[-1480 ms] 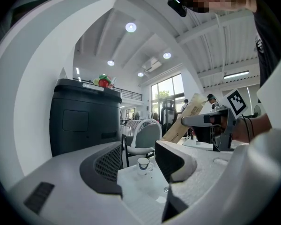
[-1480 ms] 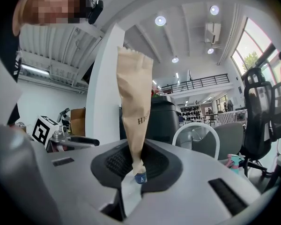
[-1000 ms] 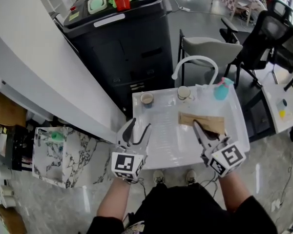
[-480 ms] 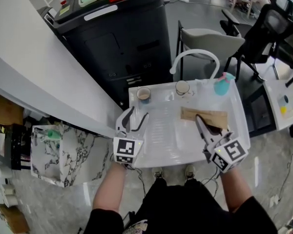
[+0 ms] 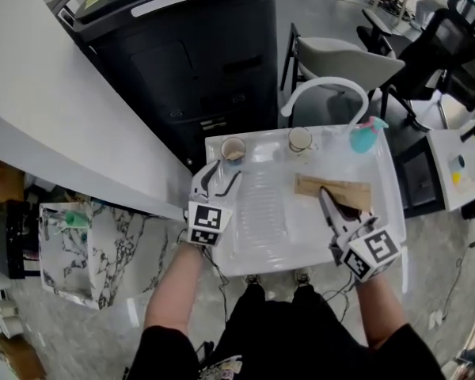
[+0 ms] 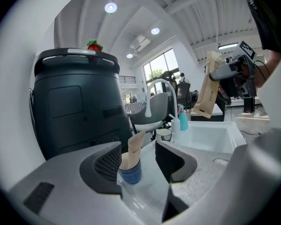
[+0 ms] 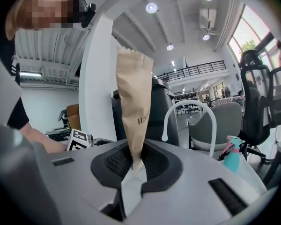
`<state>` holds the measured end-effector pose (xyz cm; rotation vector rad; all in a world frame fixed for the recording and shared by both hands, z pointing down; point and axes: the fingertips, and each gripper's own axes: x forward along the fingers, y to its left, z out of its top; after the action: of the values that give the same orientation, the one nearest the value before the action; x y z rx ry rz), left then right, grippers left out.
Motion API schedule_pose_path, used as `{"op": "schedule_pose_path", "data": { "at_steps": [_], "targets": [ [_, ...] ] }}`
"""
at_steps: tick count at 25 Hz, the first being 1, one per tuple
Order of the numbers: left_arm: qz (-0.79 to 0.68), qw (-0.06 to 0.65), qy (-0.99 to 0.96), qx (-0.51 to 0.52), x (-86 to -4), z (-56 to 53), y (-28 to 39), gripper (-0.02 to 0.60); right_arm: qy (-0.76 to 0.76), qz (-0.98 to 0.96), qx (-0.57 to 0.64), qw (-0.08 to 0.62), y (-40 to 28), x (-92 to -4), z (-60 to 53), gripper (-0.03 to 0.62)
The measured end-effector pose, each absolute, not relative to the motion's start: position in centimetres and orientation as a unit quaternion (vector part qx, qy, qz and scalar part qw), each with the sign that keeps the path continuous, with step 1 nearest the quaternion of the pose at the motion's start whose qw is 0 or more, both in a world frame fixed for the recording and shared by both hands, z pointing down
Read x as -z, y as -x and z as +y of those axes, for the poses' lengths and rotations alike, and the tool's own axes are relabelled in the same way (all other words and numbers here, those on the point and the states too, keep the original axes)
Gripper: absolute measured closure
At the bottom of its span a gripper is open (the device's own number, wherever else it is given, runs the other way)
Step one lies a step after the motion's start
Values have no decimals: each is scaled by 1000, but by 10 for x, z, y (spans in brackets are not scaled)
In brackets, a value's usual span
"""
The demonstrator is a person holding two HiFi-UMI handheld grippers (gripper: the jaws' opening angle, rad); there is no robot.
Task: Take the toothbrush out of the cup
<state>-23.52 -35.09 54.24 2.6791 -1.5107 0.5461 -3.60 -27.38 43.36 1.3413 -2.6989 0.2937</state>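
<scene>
A blue cup (image 6: pixel 130 173) stands at the back left corner of the white sink (image 5: pixel 285 248). A brown paper toothbrush packet (image 6: pixel 135 146) stands upright in the cup. My left gripper (image 6: pixel 138 156) is open, with the cup just ahead of its jaws and not touched. In the head view that gripper (image 5: pixel 227 170) is a little short of the cup (image 5: pixel 233 148). My right gripper (image 7: pixel 133 156) is shut on a second brown paper packet (image 7: pixel 133 97), which it holds above the sink's right half (image 5: pixel 332 188).
A second cup (image 5: pixel 299 139) and a teal spray bottle (image 5: pixel 364 137) stand along the sink's back edge, under the white arched faucet (image 5: pixel 324 92). A large black bin (image 5: pixel 190 54) stands behind the sink. A white counter (image 5: pixel 55 117) runs along the left.
My left gripper has come down and forward, closer to the blue cup, and is still open. The right gripper has sunk slightly and keeps its grip on the packet.
</scene>
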Motion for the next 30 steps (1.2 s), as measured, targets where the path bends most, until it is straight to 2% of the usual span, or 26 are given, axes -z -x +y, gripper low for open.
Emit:
{"op": "schedule_pose_path", "data": {
  "at_steps": [22, 25, 30],
  "targets": [
    [-421, -4, -882, -212, -601, -407, 219, 378, -490, -857, -138, 81, 19, -477, -269, 549],
    [-424, -5, -881, -208, -603, -409, 220, 402, -493, -854, -141, 82, 17, -480, -268, 549],
    [-430, -5, -878, -207, -603, -414, 223, 508, -496, -852, -149, 80, 16, -482, -271, 549]
  ]
}}
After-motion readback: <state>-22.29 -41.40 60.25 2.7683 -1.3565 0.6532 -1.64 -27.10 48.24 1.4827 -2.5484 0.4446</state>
